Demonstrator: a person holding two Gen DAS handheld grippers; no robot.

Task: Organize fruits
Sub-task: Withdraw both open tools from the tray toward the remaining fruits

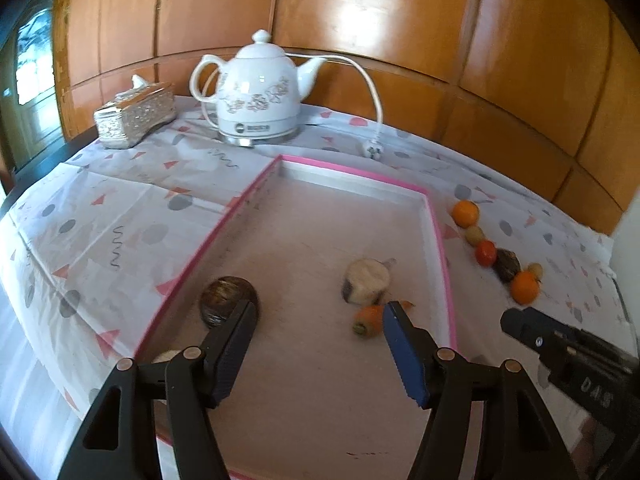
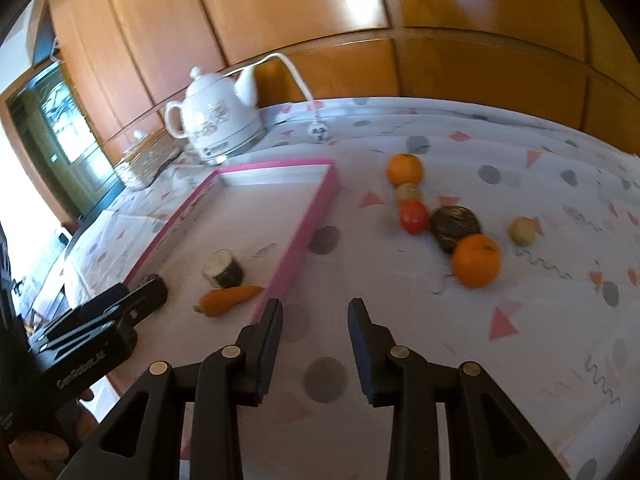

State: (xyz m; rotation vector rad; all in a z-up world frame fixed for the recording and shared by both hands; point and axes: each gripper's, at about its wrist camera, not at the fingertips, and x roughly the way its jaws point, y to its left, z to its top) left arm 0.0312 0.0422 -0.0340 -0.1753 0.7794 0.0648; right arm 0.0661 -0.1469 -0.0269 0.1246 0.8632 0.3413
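Fruits point(image 2: 476, 260) are seen in a row on tabletop point(image 2: 520, 320) right of tray point(image 2: 308, 216), ahead & right of right gripper point(image 2: 316, 312), its fingers apart w/ nothing between; left gripper point(image 1: 316, 316), fingers apart, is over tray, farther off.

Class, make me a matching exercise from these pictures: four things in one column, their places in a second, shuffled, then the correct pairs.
Things:
1. carrot
2. tomato
3. kettle
4. tissue box

Places:
A. on the cloth at the back, left of the kettle
B. inside the pink-edged tray
C. on the cloth, in the row of fruit right of the tray
D. on the cloth behind the tray, cord trailing

Pairs: 1-B, 2-C, 3-D, 4-A
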